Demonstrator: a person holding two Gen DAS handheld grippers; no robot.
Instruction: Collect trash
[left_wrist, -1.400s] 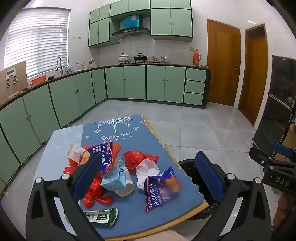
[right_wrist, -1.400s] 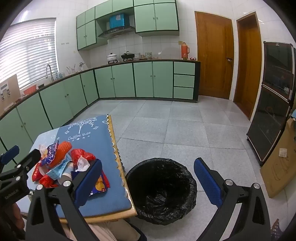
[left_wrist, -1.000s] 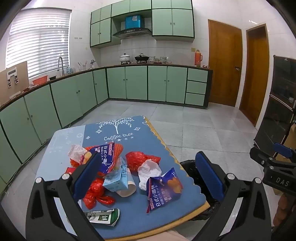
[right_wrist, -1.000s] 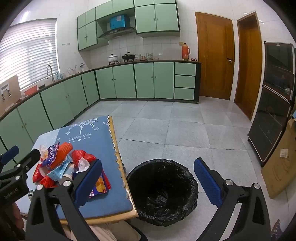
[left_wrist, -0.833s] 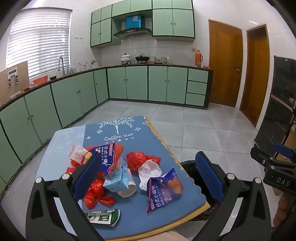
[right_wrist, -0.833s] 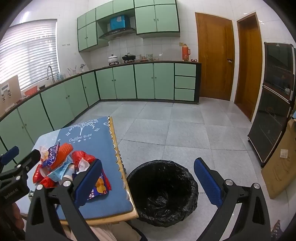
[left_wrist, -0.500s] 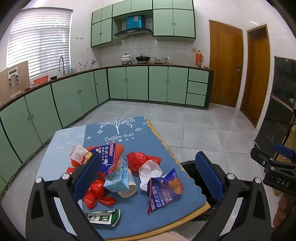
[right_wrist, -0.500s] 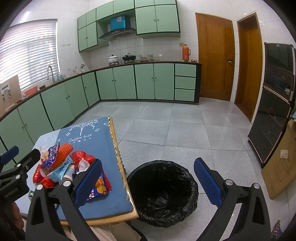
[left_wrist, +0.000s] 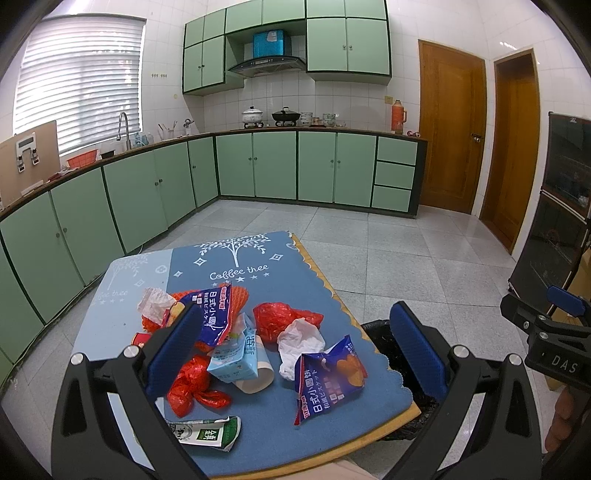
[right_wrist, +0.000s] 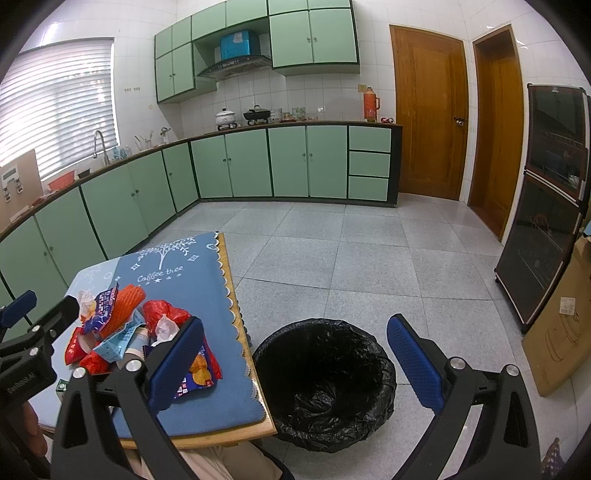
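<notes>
Blue-matted table (left_wrist: 236, 273) under wrappers (left_wrist: 328, 376)

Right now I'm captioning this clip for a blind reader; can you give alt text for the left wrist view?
The open left gripper hovers over a blue mat with a pile of trash: snack bags, red wrappers, a tissue, cartons. A black-lined bin stands past the mat's right edge, in a kitchen with green cabinets.
</notes>
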